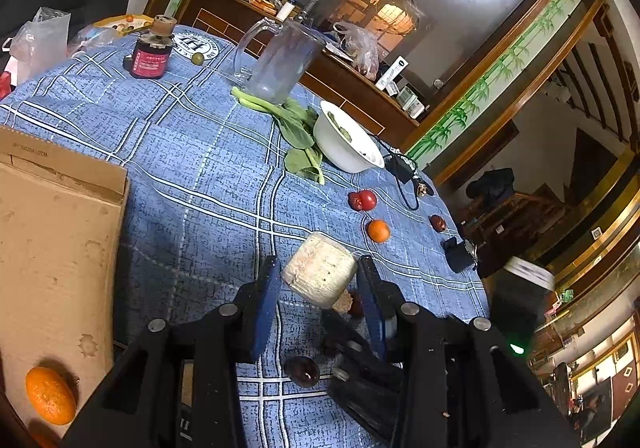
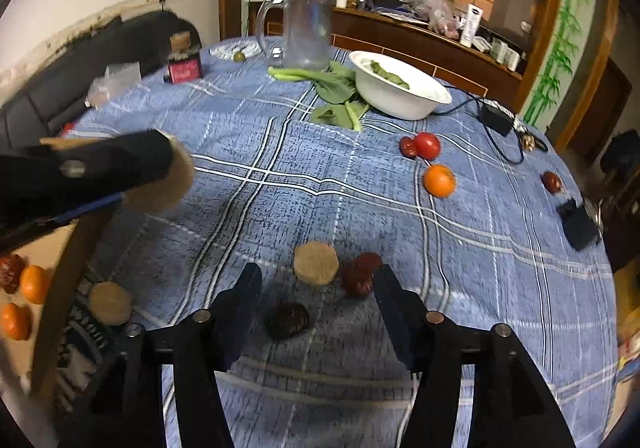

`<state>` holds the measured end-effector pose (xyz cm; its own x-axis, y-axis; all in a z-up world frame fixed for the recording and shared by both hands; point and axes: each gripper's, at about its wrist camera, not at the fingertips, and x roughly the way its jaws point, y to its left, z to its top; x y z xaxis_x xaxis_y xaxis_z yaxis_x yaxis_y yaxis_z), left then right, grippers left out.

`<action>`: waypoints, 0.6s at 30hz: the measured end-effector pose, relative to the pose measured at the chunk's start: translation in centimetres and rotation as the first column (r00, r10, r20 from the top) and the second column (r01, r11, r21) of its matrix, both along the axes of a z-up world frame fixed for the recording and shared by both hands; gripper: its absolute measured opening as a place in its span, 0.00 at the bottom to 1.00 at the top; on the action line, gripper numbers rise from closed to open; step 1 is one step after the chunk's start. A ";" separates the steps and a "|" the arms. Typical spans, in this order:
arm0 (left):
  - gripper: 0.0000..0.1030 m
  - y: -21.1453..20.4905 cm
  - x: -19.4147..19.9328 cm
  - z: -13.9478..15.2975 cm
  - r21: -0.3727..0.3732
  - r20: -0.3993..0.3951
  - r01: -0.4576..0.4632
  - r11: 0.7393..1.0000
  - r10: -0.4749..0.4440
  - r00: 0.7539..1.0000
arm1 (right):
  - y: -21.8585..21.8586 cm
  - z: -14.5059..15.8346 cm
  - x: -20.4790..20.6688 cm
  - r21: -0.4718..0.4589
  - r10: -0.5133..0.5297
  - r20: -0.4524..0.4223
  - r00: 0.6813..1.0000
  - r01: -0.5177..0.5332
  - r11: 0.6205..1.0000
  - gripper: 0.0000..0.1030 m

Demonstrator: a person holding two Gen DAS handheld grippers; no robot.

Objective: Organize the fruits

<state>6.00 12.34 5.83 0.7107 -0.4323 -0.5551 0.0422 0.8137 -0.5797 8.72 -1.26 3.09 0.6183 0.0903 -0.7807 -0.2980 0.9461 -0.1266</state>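
My left gripper (image 1: 318,280) is shut on a round beige cake (image 1: 320,274) and holds it above the blue checked cloth. The right wrist view shows that gripper (image 2: 160,176) beside a cardboard box (image 2: 44,248) holding two oranges (image 2: 34,284) and a red date (image 2: 10,272). My right gripper (image 2: 318,280) stands open low over the cloth, gripping nothing. A dark date (image 2: 288,320), a second beige cake (image 2: 316,262) and two red dates (image 2: 360,276) lie between and just past its fingers. Farther off are a tomato (image 2: 427,145), an orange (image 2: 439,179) and a lone date (image 2: 551,181).
A white bowl (image 2: 400,104) of greens, loose leafy greens (image 2: 336,88), a glass pitcher (image 2: 304,32) and a dark jar (image 2: 184,66) stand at the far side. A black adapter (image 2: 496,118) with its cable and a black block (image 2: 578,226) lie at the right edge. Another beige cake (image 2: 110,302) sits by the box.
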 end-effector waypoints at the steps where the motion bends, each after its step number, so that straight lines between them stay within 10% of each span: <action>1: 0.37 0.0 0.0 0.0 -0.004 -0.002 0.003 1.000 -0.003 1.000 | 0.4 -0.5 0.7 -0.019 0.014 -0.015 1.000 -0.014 1.000 0.60; 5: 0.36 0.4 0.3 -0.3 -0.017 -0.017 -0.006 1.000 0.006 1.000 | 1.4 -1.5 2.1 -0.105 0.042 -0.018 0.999 -0.044 0.994 0.58; 9: 0.36 0.4 0.3 -0.4 -0.022 -0.022 -0.004 1.000 0.004 1.000 | 1.1 -0.8 1.4 -0.098 0.085 -0.049 0.995 -0.090 0.991 0.28; 13: 0.36 0.2 0.3 -0.3 -0.016 -0.021 -0.004 1.000 0.003 1.000 | -0.4 -0.4 -0.3 -0.057 0.066 -0.060 0.996 -0.069 0.996 0.25; 14: 0.36 0.2 0.3 -0.4 -0.015 -0.022 -0.006 1.000 0.005 1.000 | -0.9 -0.4 -0.7 -0.043 0.059 -0.067 0.996 -0.062 0.997 0.08; 18: 0.36 0.3 0.2 -0.3 -0.012 -0.021 -0.011 1.000 0.011 1.000 | -2.7 0.5 -2.2 -0.001 0.009 -0.047 0.999 -0.009 1.000 0.08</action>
